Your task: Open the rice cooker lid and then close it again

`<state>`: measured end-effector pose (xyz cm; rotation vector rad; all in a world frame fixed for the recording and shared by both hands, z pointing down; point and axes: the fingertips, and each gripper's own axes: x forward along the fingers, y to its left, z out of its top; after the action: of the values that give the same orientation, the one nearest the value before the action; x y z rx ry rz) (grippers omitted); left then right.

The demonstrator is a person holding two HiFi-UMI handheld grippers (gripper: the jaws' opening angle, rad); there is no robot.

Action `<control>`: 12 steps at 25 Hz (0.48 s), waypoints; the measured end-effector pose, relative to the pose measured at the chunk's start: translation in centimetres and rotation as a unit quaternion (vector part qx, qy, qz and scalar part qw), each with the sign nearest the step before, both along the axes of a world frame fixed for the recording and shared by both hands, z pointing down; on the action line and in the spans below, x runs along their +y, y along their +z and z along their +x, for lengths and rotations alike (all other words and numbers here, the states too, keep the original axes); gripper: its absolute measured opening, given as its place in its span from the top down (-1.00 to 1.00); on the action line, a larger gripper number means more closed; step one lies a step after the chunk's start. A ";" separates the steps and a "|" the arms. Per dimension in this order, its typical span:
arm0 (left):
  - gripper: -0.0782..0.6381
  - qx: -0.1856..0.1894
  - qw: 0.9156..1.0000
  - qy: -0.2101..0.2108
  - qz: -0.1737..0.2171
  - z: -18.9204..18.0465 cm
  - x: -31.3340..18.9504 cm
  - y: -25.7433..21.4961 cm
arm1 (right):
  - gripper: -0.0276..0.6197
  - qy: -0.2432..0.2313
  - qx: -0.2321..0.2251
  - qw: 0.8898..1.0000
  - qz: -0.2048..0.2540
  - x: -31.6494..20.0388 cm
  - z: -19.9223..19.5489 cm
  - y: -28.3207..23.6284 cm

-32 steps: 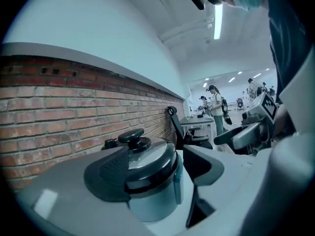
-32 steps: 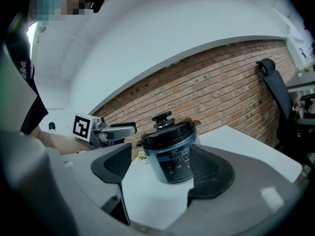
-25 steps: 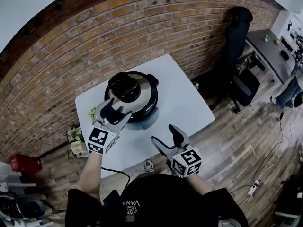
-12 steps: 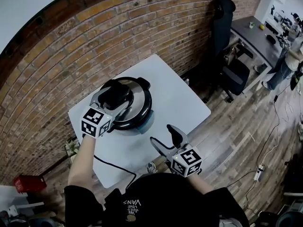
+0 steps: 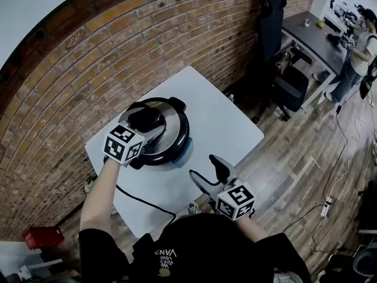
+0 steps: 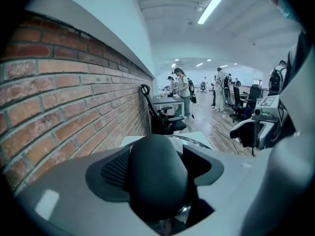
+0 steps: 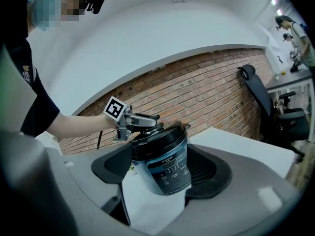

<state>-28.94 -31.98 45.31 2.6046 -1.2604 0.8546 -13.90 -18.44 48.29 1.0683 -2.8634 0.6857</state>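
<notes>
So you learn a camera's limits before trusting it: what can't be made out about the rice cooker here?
Control panel print: right gripper view, too small to read.
Rice cooker body: left gripper view, hidden behind the lid knob and the fingers of the left gripper.
Lid, near-left rim: head view, covered by the left gripper.

Silver-black rice cooker (image 5: 175, 133), white table (image 5: 227, 128), red-brick wall (image 5: 118, 52)

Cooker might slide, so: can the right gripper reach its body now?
Likely yes: right gripper is open, only bare table lies before the cooker body; left gripper sits higher, on the lid handle.
</notes>
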 end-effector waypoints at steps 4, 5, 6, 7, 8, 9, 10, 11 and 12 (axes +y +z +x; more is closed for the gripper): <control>-0.10 -0.002 1.000 -0.003 0.007 -0.3 -0.2 -0.2 | -0.17 0.001 -0.002 1.000 -0.004 -0.1 -0.4 -0.1; -0.09 -0.003 1.000 -0.004 0.009 -0.4 -0.3 -0.2 | -0.17 0.000 -0.001 1.000 -0.005 -0.1 -0.5 0.0; -0.09 -0.003 1.000 -0.006 0.010 -0.4 -0.2 -0.2 | -0.17 -0.001 -0.001 1.000 -0.006 0.0 -0.7 0.0; -0.09 -0.003 1.000 -0.006 0.010 -0.4 -0.2 -0.2 | -0.17 -0.003 0.000 1.000 -0.006 0.1 -0.7 0.0; -0.08 -0.003 1.000 -0.005 0.010 -0.4 -0.2 -0.1 | -0.17 -0.003 0.002 1.000 -0.006 0.2 -0.7 0.0; -0.08 -0.004 1.000 -0.001 0.009 -0.3 -0.2 -0.1 | -0.17 -0.004 0.004 1.000 -0.007 0.3 -0.7 0.0; -0.08 -0.005 1.000 0.005 0.007 -0.3 -0.2 -0.1 | -0.17 -0.004 0.006 1.000 -0.007 0.3 -0.7 -0.1; -0.08 -0.006 1.000 0.013 0.005 -0.2 -0.1 -0.1 | -0.17 -0.002 0.008 1.000 -0.006 0.3 -0.6 -0.2; -0.08 -0.006 1.000 0.022 0.004 -0.2 -0.1 -0.1 | -0.16 0.000 0.009 1.000 -0.005 0.2 -0.5 -0.3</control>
<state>-29.17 -32.05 45.21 2.6465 -1.2175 0.8758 -14.36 -18.24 47.99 1.0674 -2.8419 0.6843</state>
